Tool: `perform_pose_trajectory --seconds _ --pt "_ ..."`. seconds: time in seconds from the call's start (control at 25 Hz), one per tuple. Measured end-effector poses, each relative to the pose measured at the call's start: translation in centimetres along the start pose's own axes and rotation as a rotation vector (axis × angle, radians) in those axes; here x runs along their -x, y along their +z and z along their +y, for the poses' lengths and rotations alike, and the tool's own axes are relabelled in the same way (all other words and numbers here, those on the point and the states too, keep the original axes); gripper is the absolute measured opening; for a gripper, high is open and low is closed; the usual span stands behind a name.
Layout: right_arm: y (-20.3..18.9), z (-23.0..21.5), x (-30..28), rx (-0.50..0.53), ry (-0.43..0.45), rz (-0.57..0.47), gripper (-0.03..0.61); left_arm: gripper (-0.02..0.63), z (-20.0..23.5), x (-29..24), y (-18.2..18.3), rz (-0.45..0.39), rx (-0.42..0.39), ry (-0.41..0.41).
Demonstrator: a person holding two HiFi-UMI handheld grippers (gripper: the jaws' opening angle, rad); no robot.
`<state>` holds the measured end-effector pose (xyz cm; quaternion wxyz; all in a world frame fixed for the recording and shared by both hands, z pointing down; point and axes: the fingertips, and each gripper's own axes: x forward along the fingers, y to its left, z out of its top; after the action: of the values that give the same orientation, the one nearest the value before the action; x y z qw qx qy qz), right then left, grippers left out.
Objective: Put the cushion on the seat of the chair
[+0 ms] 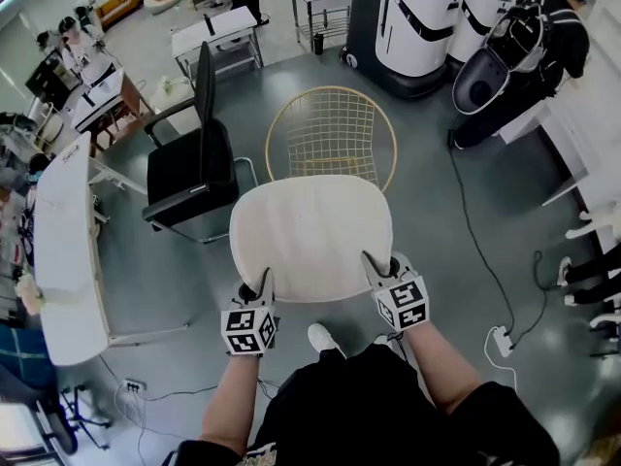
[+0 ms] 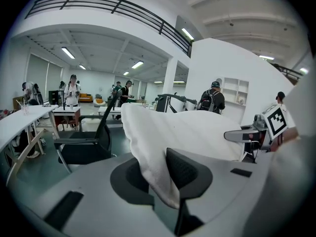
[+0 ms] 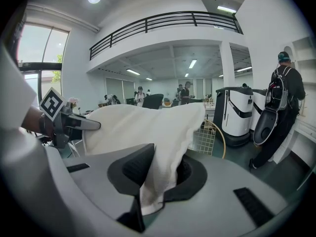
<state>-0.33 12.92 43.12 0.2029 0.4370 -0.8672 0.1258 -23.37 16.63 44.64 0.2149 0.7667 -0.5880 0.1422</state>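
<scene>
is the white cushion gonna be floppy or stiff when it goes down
Probably soft yet self-supporting: the cushion crumples at the edge inside the left tool and right tool, but spans between them nearly flat. Likely light, since two corner pinches carry it.

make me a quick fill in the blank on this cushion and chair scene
1. The left tongs and right tongs are both shut on the cream ____.
2. The wire chair just beyond it has a ____ coloured frame.
3. In the head view, the black office chair stands on the wire chair's ____ side.
Missing: cushion; gold; left
</scene>
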Motion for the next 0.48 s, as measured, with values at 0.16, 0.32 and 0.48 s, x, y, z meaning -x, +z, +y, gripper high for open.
perform_pose_trajectory --seconds 0.16,0.32,0.48 --pt "1.1 0.2 -1.2 0.002 -0.005 -0.008 0.069 0.089 1.3 -0.7 1.2 -0.010 -0.014 -0.006" --pt "1.8 -0.4 -1.8 0.006 -0.014 -0.012 0.069 0.089 1.6 -1.5 2.0 -0.016 -0.018 -0.012" --pt "2.5 -2.2 -2.5 0.009 -0.017 -0.013 0.069 0.089 1.1 -2.9 3.1 -0.015 -0.016 -0.015"
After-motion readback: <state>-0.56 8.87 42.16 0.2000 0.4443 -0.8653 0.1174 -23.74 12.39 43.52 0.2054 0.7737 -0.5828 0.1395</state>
